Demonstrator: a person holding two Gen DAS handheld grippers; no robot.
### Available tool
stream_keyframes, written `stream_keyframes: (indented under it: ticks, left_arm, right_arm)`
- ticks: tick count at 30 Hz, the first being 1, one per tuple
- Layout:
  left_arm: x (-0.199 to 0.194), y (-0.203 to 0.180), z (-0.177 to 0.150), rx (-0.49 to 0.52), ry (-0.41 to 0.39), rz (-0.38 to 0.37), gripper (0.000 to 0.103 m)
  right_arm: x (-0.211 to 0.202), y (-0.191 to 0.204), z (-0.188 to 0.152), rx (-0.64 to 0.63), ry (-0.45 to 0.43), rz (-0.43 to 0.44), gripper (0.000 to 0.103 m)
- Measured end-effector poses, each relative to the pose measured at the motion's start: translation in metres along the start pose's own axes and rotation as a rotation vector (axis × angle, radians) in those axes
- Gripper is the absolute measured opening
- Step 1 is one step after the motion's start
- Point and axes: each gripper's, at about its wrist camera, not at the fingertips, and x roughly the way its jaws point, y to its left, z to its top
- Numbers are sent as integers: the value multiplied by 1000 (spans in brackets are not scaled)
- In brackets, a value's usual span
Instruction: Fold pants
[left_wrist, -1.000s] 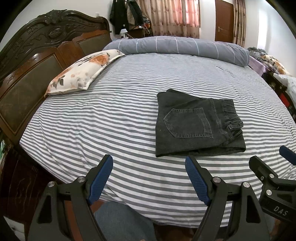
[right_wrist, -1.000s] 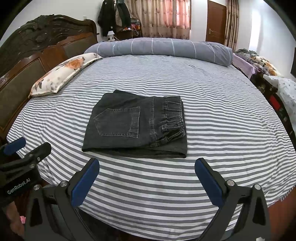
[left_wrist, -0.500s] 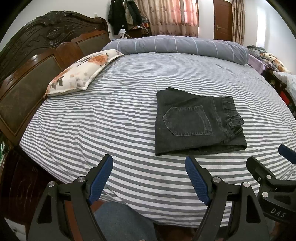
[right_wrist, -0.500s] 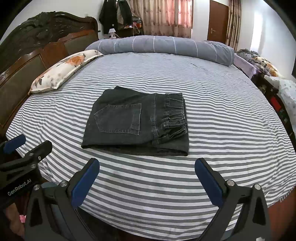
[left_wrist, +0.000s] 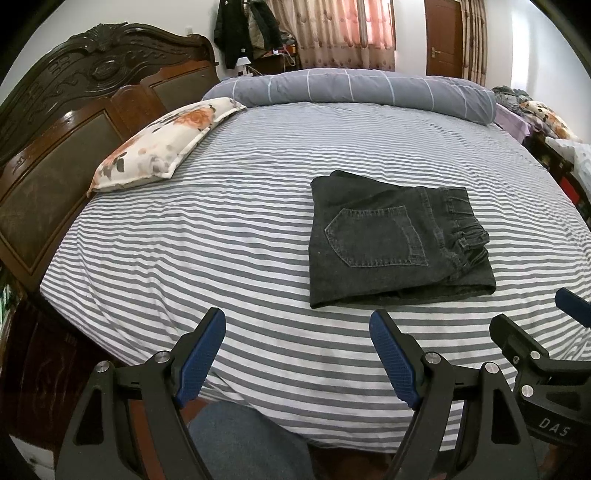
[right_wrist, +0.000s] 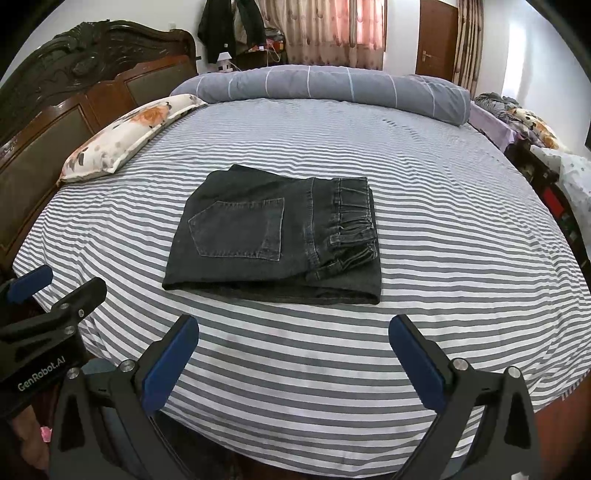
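Observation:
Dark grey denim pants (left_wrist: 395, 240) lie folded into a flat rectangle on the striped bed sheet (left_wrist: 221, 236), back pocket up, waistband to the right. They also show in the right wrist view (right_wrist: 273, 236). My left gripper (left_wrist: 297, 332) is open and empty, above the bed's near edge, short of the pants and to their left. My right gripper (right_wrist: 293, 341) is open and empty, just short of the pants' near edge. Each gripper shows at the side of the other's view.
A floral pillow (left_wrist: 166, 144) lies at the left by the carved wooden headboard (left_wrist: 66, 122). A rolled grey duvet (left_wrist: 351, 88) lies along the far side. Furniture with bedding (right_wrist: 546, 147) stands to the right.
Both grippers have drifted slightly closer over the bed, so the pants sit a little nearer. Both stay open, and the pants have not moved.

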Motion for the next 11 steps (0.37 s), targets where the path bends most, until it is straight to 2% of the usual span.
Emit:
stream_keyframes:
  ticks: [11]
  left_arm:
    - [8, 5, -5, -8, 14, -18, 81]
  right_arm:
    - [3, 0, -1, 0, 11, 9, 102]
